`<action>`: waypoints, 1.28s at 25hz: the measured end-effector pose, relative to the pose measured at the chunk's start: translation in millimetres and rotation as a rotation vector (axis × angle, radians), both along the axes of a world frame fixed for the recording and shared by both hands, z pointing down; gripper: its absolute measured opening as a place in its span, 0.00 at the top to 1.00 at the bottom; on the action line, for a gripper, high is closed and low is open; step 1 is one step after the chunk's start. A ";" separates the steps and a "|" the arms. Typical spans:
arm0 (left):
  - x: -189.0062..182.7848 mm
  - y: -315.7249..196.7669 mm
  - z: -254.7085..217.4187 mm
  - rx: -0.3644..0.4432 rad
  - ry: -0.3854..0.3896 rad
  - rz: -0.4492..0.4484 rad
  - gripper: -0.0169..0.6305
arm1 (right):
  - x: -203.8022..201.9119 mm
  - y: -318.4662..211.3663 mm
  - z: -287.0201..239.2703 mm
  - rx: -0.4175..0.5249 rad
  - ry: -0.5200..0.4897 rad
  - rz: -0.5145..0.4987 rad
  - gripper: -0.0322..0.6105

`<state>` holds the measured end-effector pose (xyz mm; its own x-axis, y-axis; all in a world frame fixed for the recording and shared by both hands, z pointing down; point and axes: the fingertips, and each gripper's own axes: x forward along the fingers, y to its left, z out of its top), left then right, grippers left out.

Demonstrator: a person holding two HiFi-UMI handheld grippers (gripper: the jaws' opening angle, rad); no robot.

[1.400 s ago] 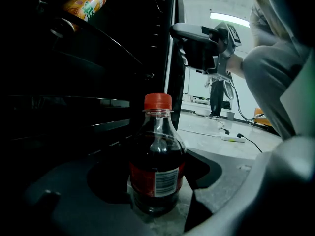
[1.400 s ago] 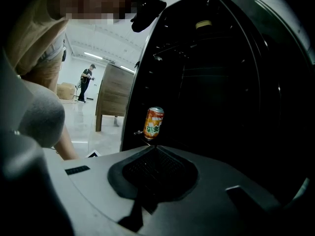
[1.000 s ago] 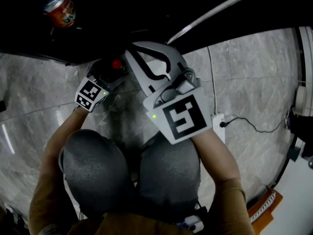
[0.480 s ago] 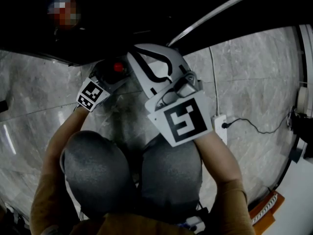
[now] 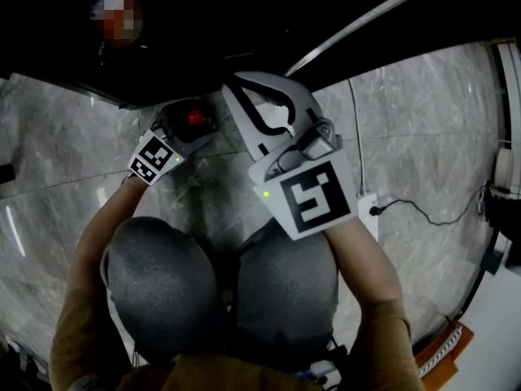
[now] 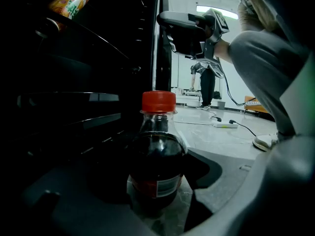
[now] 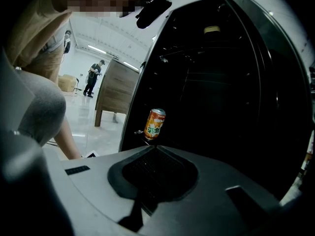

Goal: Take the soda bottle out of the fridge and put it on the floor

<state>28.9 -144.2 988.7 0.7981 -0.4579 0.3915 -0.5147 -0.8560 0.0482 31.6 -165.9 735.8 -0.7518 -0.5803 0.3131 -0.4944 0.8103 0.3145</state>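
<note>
The soda bottle point(image 6: 156, 166), with dark soda, a red cap and a red label, stands upright between my left gripper's jaws, its base at the marble floor point(image 6: 211, 136). My left gripper point(image 6: 153, 173) is shut on its body. From the head view only the bottle's red cap point(image 5: 195, 118) shows, in front of the left gripper point(image 5: 186, 127), just outside the dark fridge point(image 5: 244, 23). My right gripper point(image 5: 234, 86) is held higher, to the right of the bottle, shut and holding nothing. In the right gripper view it point(image 7: 152, 150) points into the open fridge point(image 7: 221, 97).
An orange can point(image 7: 155, 124) stands on a fridge shelf and also shows as the can point(image 6: 70, 0). A white power strip point(image 5: 364, 206) with a cable lies on the floor at the right. My knees point(image 5: 220, 283) fill the near floor. A wooden cabinet point(image 7: 115, 95) stands beyond.
The left gripper and the bottle have come a little out from the fridge toward my knees. The right gripper has drifted slightly right and stays shut.
</note>
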 end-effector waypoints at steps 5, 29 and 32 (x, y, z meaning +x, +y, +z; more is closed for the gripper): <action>0.9 2.3 0.8 -0.003 -0.007 0.010 0.50 | 0.1 2.2 -5.8 0.014 -0.010 0.001 0.95; -1.9 5.4 -30.8 0.013 0.019 -0.031 0.50 | -12.2 9.2 -15.6 0.028 -0.053 -0.026 0.95; -3.5 6.9 -43.1 0.032 0.031 -0.033 0.50 | -16.8 9.3 -17.4 0.028 -0.075 -0.033 0.95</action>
